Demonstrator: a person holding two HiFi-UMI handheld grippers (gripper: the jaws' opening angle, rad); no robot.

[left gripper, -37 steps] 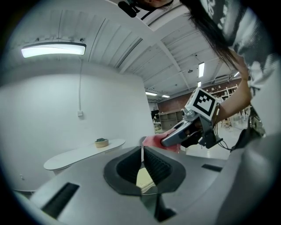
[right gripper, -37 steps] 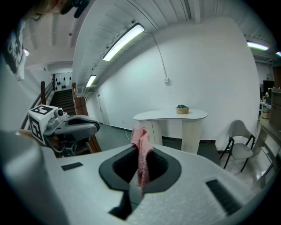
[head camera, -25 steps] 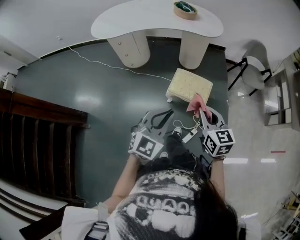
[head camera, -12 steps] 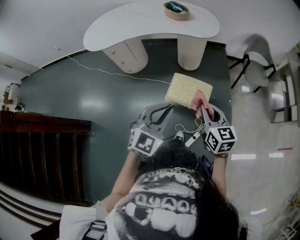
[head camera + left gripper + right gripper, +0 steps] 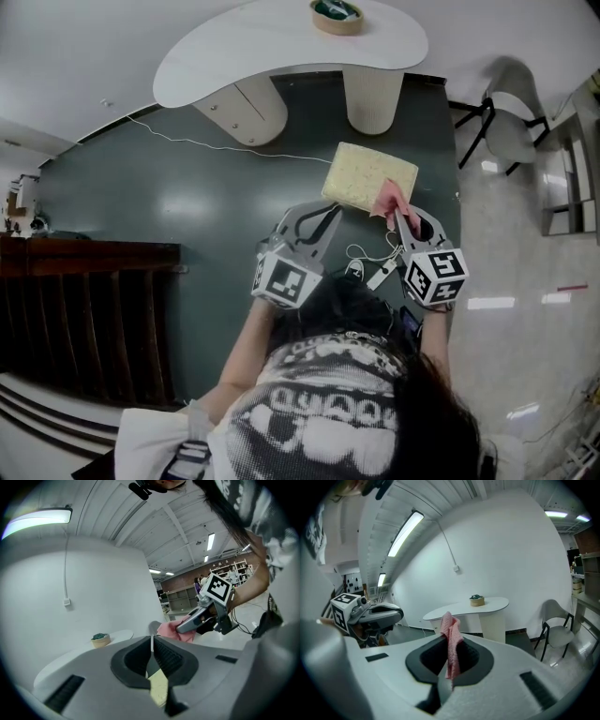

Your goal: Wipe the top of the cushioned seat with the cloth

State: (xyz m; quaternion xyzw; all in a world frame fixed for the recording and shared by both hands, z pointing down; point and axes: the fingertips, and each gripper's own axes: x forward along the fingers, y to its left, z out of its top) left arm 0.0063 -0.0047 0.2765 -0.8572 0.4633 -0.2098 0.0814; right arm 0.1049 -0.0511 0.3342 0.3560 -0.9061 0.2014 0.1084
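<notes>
The cushioned seat [image 5: 368,175] is a pale yellow square pad on a low stool on the dark floor, just ahead of both grippers. My right gripper [image 5: 400,214] is shut on a pink cloth [image 5: 388,198], which hangs at the seat's near right corner. In the right gripper view the cloth [image 5: 451,641] stands up between the closed jaws. My left gripper [image 5: 330,213] is shut with nothing in it, just short of the seat's near left edge. In the left gripper view a strip of the seat [image 5: 159,688] shows below the jaws, with the cloth [image 5: 172,630] beyond.
A white curved table [image 5: 281,47] stands behind the seat, with a round bowl [image 5: 336,14] on it. A chair [image 5: 511,136] is at the right. A white cable [image 5: 216,145] runs over the floor, and a dark wooden railing [image 5: 84,309] lines the left.
Both grippers have come closer to the seat. The cloth in the right gripper has moved with it to the seat's near right corner.
</notes>
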